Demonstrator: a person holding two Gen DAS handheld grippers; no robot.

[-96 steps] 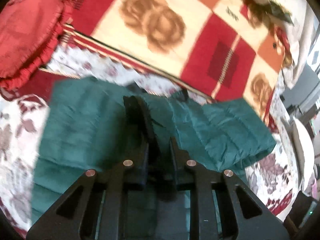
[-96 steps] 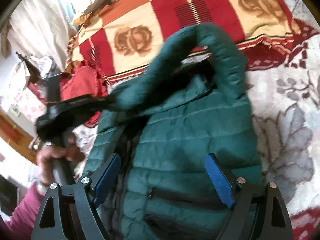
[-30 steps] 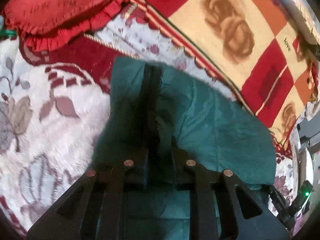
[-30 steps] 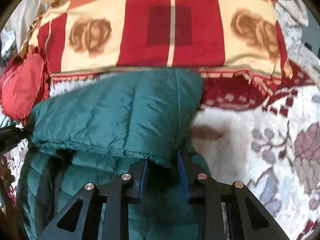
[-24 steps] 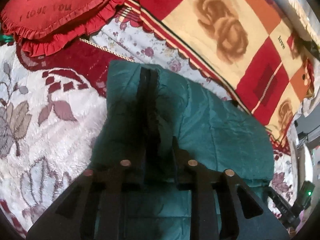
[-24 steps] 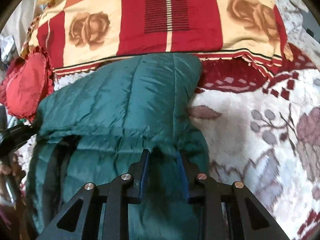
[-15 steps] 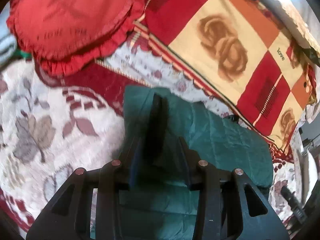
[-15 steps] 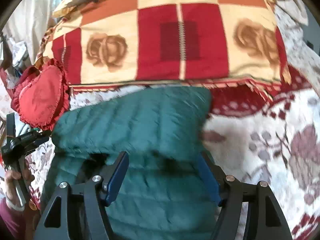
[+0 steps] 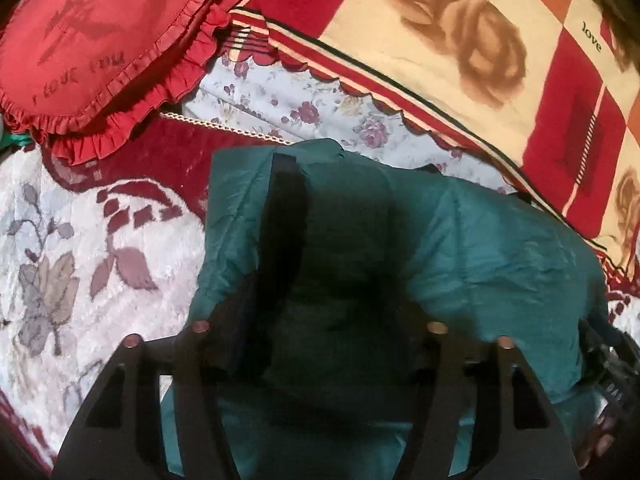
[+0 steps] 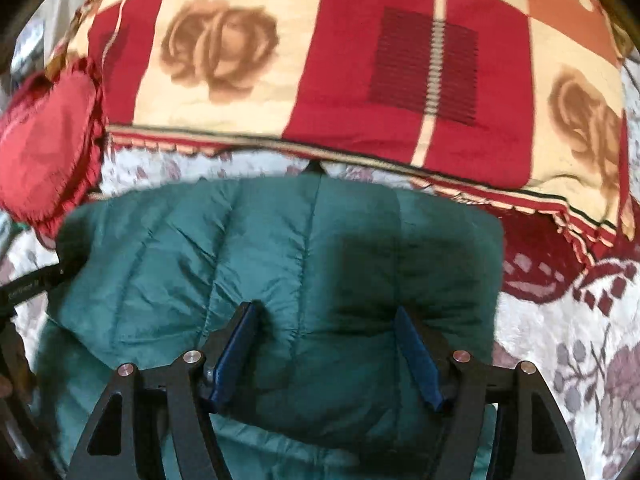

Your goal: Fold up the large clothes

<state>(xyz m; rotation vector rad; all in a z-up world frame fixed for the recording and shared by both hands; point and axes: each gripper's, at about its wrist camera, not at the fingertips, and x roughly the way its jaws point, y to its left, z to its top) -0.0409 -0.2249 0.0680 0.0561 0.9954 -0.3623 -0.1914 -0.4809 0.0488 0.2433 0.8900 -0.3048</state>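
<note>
A dark green puffer jacket (image 9: 480, 248) lies folded on the bed, its upper part laid flat over the lower part (image 10: 224, 248). My left gripper (image 9: 340, 256) hovers over the jacket's left end. Its jaws are opening and stand wide apart, with fabric beneath them but no pad pressing on it. My right gripper (image 10: 325, 310) is open above the jacket's right half, and its blue pads (image 10: 236, 348) are clear of the cloth. The left gripper (image 10: 28, 284) shows at the left edge of the right wrist view. The right gripper (image 9: 612, 372) shows at the right edge of the left wrist view.
A red ruffled heart pillow (image 9: 92, 40) lies at the far left (image 10: 44, 152). A red and cream rose-patterned blanket (image 10: 320, 60) lies just behind the jacket (image 9: 460, 40). White floral bedspread (image 9: 80, 264) surrounds the jacket on both sides (image 10: 560, 340).
Both grippers were shut on the jacket's folded edge a second ago. They have let it go, opened wide and drawn back a little, and the fold now rests flat.
</note>
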